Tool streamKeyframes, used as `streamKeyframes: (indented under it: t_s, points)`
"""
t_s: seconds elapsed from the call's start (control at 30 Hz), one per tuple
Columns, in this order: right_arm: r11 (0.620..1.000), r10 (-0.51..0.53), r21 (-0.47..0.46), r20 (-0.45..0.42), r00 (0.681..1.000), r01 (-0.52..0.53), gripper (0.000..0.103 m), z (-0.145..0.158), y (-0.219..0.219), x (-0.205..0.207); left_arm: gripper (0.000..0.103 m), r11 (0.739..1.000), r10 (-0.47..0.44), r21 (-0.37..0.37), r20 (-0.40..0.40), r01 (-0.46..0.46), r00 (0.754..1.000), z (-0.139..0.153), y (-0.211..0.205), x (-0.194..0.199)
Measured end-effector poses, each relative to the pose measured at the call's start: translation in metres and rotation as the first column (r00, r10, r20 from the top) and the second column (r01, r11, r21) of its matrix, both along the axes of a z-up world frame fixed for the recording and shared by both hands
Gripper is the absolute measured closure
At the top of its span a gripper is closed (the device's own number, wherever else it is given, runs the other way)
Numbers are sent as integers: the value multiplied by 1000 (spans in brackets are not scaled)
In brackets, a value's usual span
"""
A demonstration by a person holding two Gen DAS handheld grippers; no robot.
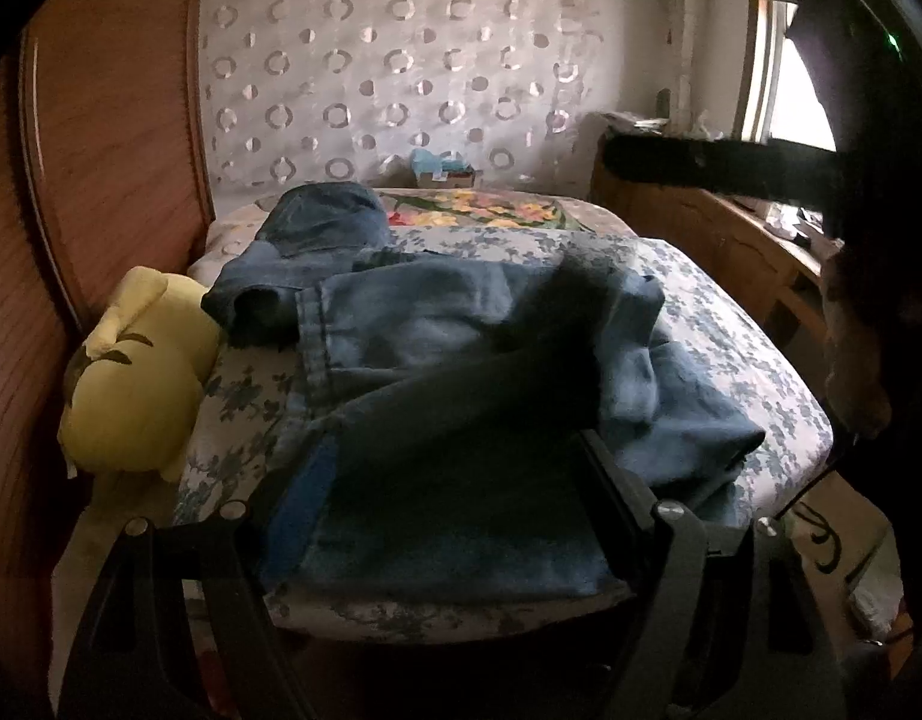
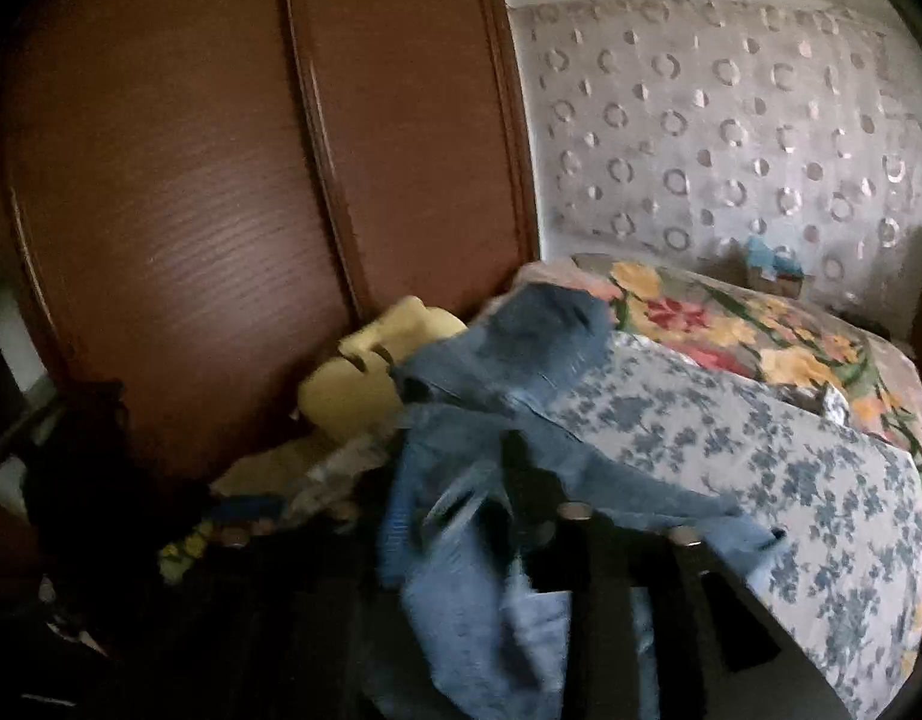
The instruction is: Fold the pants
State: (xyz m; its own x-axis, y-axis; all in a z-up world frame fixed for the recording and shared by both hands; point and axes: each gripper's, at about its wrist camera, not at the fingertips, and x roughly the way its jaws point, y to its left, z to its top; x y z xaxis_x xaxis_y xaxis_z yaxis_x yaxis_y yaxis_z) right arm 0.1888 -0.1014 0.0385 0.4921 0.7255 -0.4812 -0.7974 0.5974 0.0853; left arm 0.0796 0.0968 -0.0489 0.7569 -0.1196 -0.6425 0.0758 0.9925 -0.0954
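Left wrist view shows the left tool point(image 1: 455, 480) with its two fingers wide apart at the bottom of the frame, a slab of denim from the pants point(image 1: 461, 372) lying across the gap; whether the fingers pinch any of it I cannot tell. Out from there, toward 12 o'clock, the jeans sprawl in a rumpled heap on the bed point(image 1: 778, 372), one leg bunched at 11 o'clock near the yellow plush toy point(image 1: 137, 372), which sits at 9 o'clock against the wooden wardrobe point(image 1: 113, 120).

Right wrist view is blurred. The right tool point(image 2: 580, 564) sits low, dark fingers buried in denim, and cloth hangs around them, so it seems clamped on the pants point(image 2: 461, 540), though the blur leaves this unsure.

Risks, as I judge them: the fabric is twisted and layered, so a pull from either tool may drag only one layer and lock in a crooked crease. The bunched leg at 11 o'clock could snag the plush toy or sweep it off. A loose grip on heavy denim may slip mid-lift, dropping the hem over the bed's near edge.
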Motion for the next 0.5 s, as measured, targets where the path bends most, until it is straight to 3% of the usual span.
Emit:
streamKeyframes:
  t_s: [0.13,0.3,0.5]
  points:
    - [997,-66,-36,22,998,67,60,2,-6,4,23,1000,1,-16,-8,-1,1000,-6,5,4]
    - [989,-141,-48,11,990,141,57,1,-21,-4,23,1000,-16,-15,-22,15,1000,-17,6,12]
    - [976,-212,-68,-74,974,207,56,-20,-26,-6,23,999,-40,0,-27,40,999,-27,6,21]
